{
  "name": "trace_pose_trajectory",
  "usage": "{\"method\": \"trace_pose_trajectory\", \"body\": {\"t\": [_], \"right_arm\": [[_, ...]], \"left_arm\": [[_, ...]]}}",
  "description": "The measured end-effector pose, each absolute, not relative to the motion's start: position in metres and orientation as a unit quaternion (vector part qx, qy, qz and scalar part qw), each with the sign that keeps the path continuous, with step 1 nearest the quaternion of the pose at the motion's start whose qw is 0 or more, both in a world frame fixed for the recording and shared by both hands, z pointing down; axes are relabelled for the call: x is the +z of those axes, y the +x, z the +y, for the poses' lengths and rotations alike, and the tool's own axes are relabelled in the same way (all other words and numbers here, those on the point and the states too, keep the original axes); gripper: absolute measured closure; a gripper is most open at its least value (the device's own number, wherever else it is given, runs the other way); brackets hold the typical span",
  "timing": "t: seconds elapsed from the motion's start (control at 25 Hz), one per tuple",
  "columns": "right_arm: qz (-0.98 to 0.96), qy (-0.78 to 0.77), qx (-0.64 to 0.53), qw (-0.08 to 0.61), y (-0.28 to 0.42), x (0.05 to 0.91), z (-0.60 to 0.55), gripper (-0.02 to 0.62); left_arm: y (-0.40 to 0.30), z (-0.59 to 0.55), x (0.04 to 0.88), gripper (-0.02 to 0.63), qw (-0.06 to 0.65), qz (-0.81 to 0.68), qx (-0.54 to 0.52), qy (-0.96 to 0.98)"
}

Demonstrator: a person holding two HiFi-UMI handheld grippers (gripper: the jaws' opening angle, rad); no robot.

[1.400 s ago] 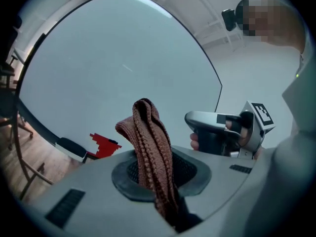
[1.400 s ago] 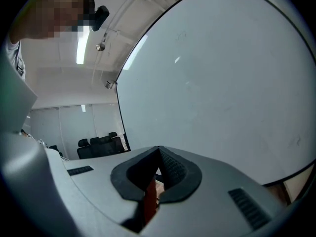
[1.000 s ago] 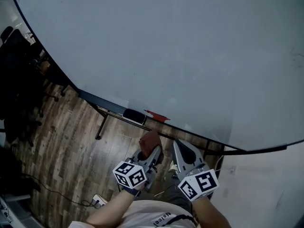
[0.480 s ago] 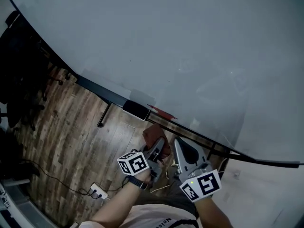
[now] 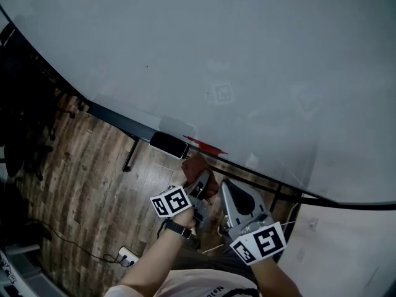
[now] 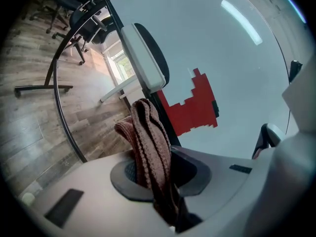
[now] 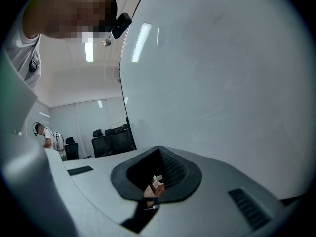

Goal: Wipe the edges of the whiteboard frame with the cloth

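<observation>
Two grippers are in view, one cloth, one whiteboard. The left gripper (image 5: 201,181) (image 6: 158,169) has its jaws closed on the cloth (image 5: 197,165) (image 6: 150,142). The right gripper (image 5: 226,188) (image 7: 158,154) has its jaws brought together with nothing between them.

The cloth is a brownish-red ribbed knit, gathered into several folds. Its long axis runs along the left gripper's jaws. The free end stands out past the jaw tips and points at the lower edge of the whiteboard (image 5: 247,54). In the head view that end lies just below the dark frame (image 5: 117,117), under a red piece (image 5: 204,145) (image 6: 195,107) at the board's lower edge. Whether the cloth touches the frame cannot be told.

One eraser (image 5: 169,145) (image 6: 143,58), dark-backed with a pale body, sits on the lower edge just left of the red piece. The frame's lower edge runs slantwise from upper left to lower right in the head view.

The right gripper lies just right of the left one, also pointing up toward the lower edge, and its own view looks across the pale board surface. Below the board is a wooden floor (image 5: 86,184) with one white power strip (image 5: 127,255). Several dark office chairs (image 5: 25,122) stand at the left.
</observation>
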State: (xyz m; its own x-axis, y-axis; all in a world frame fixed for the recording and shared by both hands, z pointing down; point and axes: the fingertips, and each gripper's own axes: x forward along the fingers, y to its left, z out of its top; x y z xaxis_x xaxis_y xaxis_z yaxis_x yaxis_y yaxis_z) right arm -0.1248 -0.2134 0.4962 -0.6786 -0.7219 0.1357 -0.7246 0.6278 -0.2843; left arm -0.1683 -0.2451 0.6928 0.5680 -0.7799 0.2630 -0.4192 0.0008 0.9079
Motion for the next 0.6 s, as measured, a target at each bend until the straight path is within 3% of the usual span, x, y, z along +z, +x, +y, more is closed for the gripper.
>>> {"method": "trace_pose_trajectory", "body": {"t": [0.6], "right_arm": [[-0.900,0.402,0.169,0.010,-0.128,0.529,-0.223,0.594]], "left_arm": [[-0.147,-0.270,0.676,0.538,0.499,-0.412,-0.127,0.752]]}}
